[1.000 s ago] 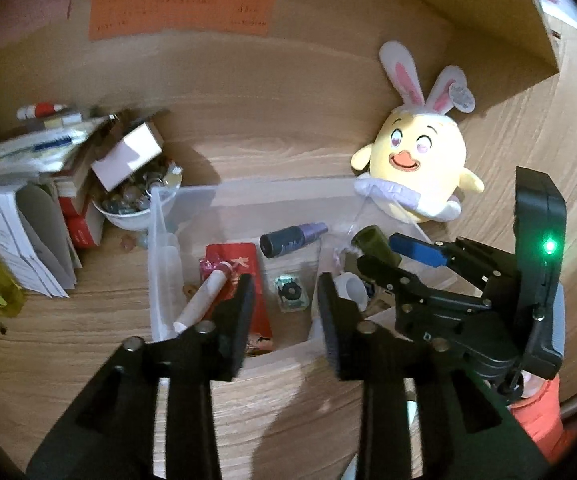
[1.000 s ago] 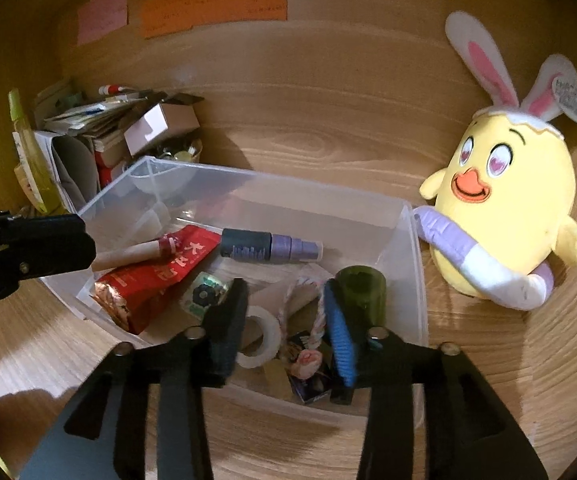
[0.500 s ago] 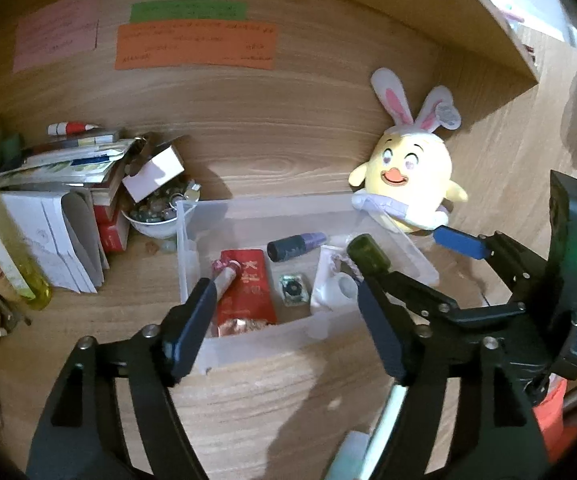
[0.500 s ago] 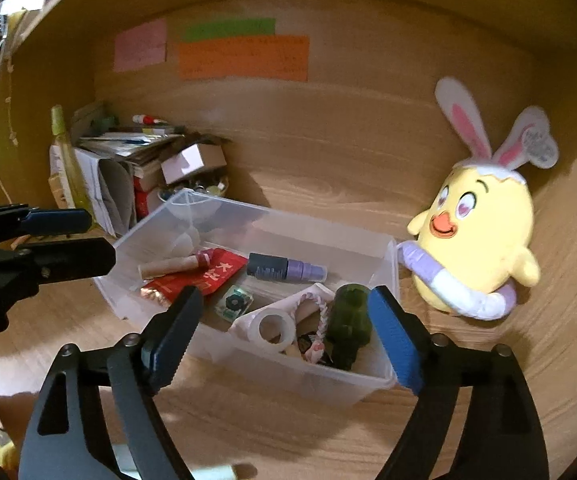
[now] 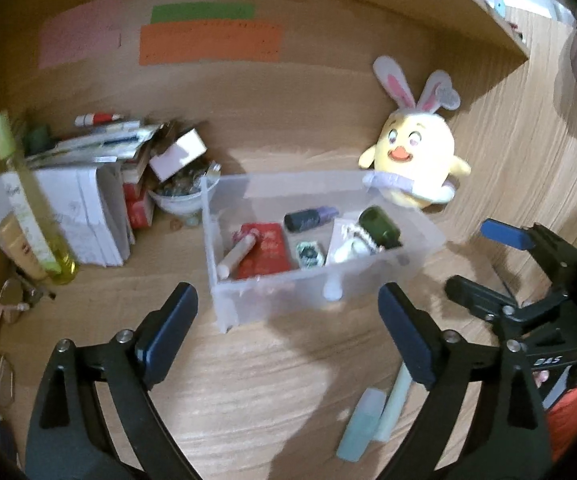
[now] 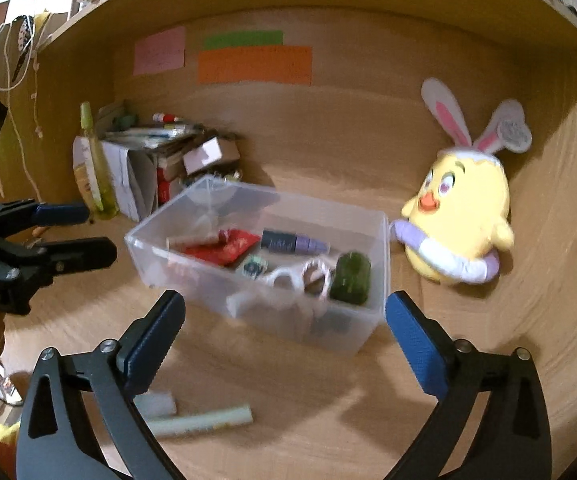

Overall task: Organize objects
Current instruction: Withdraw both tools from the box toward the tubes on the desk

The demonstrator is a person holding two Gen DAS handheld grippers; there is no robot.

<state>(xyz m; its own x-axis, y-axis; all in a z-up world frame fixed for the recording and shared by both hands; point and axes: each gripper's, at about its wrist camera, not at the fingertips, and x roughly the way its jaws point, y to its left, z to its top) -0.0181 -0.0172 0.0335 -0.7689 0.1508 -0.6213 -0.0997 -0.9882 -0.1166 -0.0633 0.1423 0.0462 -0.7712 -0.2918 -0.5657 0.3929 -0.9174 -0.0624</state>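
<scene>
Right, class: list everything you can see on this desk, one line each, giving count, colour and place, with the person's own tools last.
Storage box: one, clear plastic, centre of the desk.
Packet: one, red, inside the box.
Marker: one, dark with a purple end, inside the box at the back.
Bottle: one, dark green, inside the box on its right.
Plush chick: one, yellow with rabbit ears, right of the box.
Paper notes: three, pink, green and orange, on the back wall.
Paper stack: one pile, mostly white, left of the box.
Pale tubes: two, light green, in front of the box.
Left gripper: black, fingers apart.
Right gripper: black, fingers apart.
</scene>
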